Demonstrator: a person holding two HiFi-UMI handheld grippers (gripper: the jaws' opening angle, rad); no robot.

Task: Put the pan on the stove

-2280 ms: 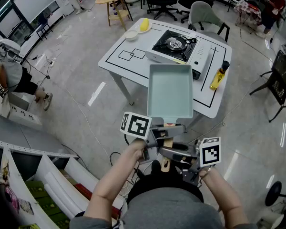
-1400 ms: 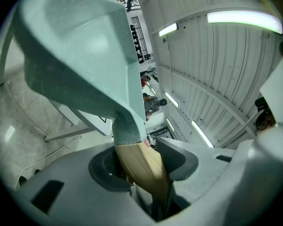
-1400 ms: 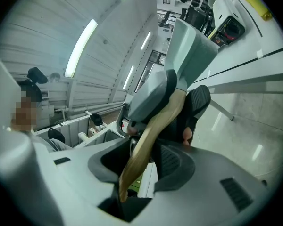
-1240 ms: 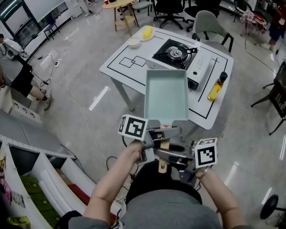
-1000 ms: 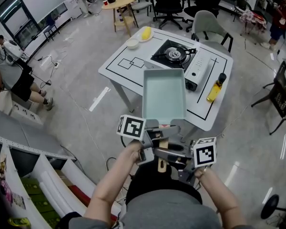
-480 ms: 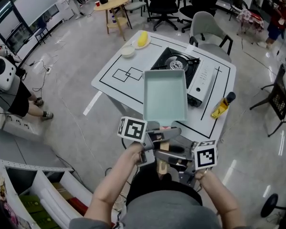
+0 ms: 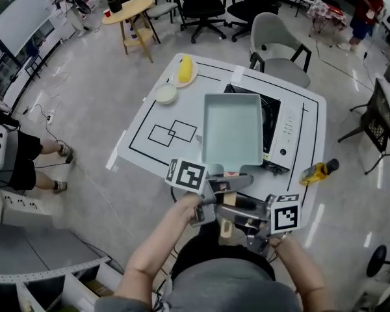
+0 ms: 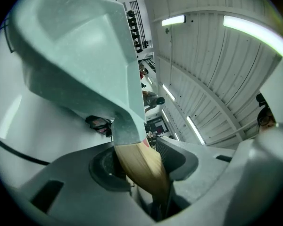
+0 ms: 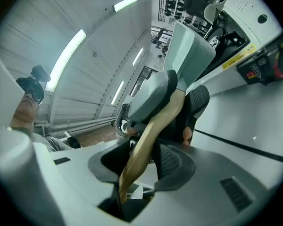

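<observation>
A pale teal rectangular pan [image 7: 233,129] hangs in the air over the white table [image 7: 157,119], and in the head view it covers the left part of the white gas stove [image 7: 284,132]. Its wooden handle [image 7: 225,225] points back toward me. My left gripper [image 7: 224,184] is shut on the handle close to the pan. My right gripper [image 7: 239,214] is shut on it further back. In the left gripper view the handle [image 8: 140,166] runs between the jaws under the pan [image 8: 80,51]. In the right gripper view the handle [image 9: 150,133] sits between the pads, with the stove [image 9: 254,27] beyond.
A plate with a yellow item [image 7: 184,71] and a small white bowl [image 7: 166,94] sit at the table's far left. A yellow oil bottle [image 7: 317,172] is at its right front corner. A grey chair [image 7: 277,44] stands behind the table. A round wooden table [image 7: 131,8] is further back.
The table and stove have come closer and lie more directly below. The pan has gone from in front of the table to over the stove's left part. Both grips are unchanged.
</observation>
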